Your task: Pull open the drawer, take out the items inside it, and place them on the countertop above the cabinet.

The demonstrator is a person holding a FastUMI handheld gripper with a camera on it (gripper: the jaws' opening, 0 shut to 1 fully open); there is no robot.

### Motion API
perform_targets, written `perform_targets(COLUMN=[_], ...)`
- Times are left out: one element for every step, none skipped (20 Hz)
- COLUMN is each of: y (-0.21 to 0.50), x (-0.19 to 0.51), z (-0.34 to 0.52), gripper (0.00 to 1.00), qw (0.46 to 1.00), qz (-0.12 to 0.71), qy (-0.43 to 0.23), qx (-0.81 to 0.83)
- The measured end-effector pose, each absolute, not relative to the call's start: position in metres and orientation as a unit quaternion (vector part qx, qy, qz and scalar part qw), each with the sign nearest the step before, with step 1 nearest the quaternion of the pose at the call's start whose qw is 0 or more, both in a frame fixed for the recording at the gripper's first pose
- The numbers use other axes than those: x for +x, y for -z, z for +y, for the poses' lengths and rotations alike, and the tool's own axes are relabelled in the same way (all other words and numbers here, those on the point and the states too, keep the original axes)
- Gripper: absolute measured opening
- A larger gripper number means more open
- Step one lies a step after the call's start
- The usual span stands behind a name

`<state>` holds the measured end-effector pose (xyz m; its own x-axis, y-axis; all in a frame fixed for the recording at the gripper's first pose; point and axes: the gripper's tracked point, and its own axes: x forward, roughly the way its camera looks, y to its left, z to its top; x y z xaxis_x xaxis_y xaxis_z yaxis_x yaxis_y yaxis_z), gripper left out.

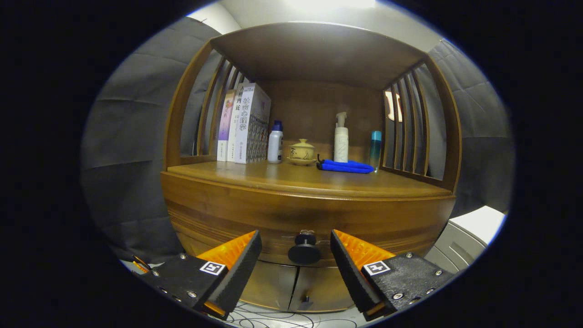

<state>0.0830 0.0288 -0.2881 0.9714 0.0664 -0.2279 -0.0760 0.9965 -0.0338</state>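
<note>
your gripper (296,255): fingers spread apart, gripping nothing, one on each side of the drawer knob (304,248) with a gap on both sides.
drawer (314,218): closed, its wooden front directly below the bench (291,178); knob at the middle of its lower edge.
cabinet doors (296,284): below the knob, shut.
on the bench, above the knob, left to right: standing books (243,123); white bottle with a blue cap (275,143); small lidded pot on a saucer (301,151); white pump bottle (341,139); folded blue cloth (346,166) in front of the pump bottle; blue bottle (375,148) beside the slatted side panel.
</note>
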Motion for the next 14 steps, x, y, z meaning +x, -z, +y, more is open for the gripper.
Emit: perform_targets(y=[0.292, 0.296, 0.298, 0.301, 0.304, 0.306, 0.309, 0.311, 0.312, 0.314, 0.317, 0.318, 0.317, 0.32], x=[0.085, 0.088, 0.09, 0.091, 0.093, 0.095, 0.097, 0.098, 0.1, 0.102, 0.103, 0.101, 0.103, 0.102], z=[0.027, 0.028, 0.028, 0.026, 0.025, 0.024, 0.022, 0.022, 0.022, 0.02, 0.018, 0.019, 0.019, 0.019], gripper=[0.94, 0.92, 0.91, 0.89, 0.88, 0.84, 0.82, 0.77, 0.73, 0.67, 0.62, 0.56, 0.5, 0.48], qw=[0.993, 0.992, 0.992, 0.992, 0.992, 0.992, 0.992, 0.992, 0.992, 0.992, 0.992, 0.991, 0.992, 0.991], qz=[0.116, 0.118, 0.12, 0.121, 0.122, 0.123, 0.125, 0.126, 0.127, 0.127, 0.129, 0.128, 0.126, 0.126], qy=[-0.033, -0.032, -0.032, -0.029, -0.028, -0.025, -0.023, -0.022, -0.02, -0.019, -0.013, -0.016, -0.017, -0.018], qx=[-0.016, -0.01, -0.004, 0.001, 0.005, 0.006, 0.006, 0.007, 0.009, 0.011, 0.012, 0.016, 0.025, 0.031])
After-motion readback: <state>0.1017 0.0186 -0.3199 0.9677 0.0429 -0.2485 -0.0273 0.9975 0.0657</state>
